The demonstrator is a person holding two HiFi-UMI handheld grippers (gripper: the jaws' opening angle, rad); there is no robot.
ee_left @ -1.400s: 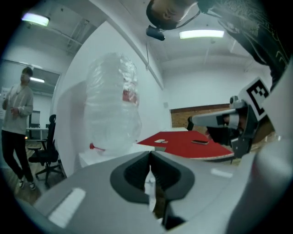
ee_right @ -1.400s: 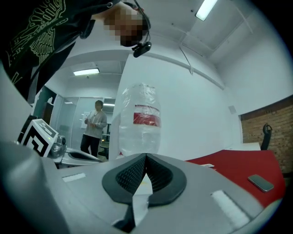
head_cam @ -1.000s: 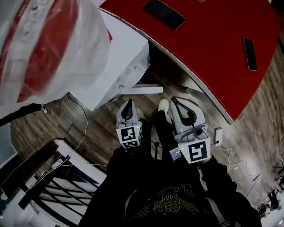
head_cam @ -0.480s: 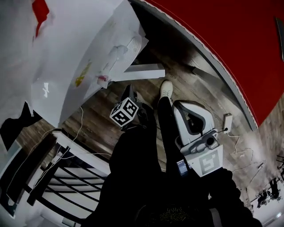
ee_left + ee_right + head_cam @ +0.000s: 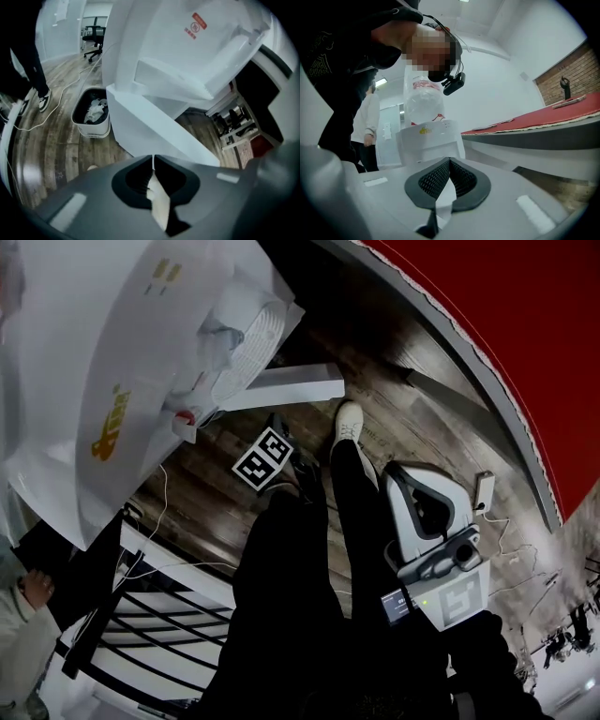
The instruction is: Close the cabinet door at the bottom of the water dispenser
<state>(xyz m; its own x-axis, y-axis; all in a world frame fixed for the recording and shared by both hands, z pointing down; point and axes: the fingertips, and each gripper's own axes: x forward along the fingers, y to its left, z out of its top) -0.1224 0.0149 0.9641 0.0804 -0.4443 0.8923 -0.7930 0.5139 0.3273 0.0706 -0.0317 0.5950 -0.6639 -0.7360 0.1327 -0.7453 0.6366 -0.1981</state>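
The white water dispenser [image 5: 122,362] fills the upper left of the head view, with its bottle [image 5: 423,101] on top. Its bottom cabinet door [image 5: 291,388] stands open, a white slab jutting out over the wooden floor. In the left gripper view the door panel [image 5: 154,131] lies just ahead of my left gripper [image 5: 153,158], which is shut and empty. That gripper's marker cube [image 5: 262,460] sits just below the door. My right gripper [image 5: 401,470] hangs back at the lower right, beside my leg. It is shut on nothing and its view looks up at the dispenser.
A small bin [image 5: 91,112] with crumpled paper stands left of the dispenser. The red table [image 5: 525,334] curves along the right. A power adapter [image 5: 485,488] and cables lie on the floor. A black-and-white rack [image 5: 141,615] and another person [image 5: 23,615] are at the lower left.
My head has swung toward the dispenser, which now looms larger. The left gripper has moved forward and turned toward the open door. The right gripper has dropped back to the lower right.
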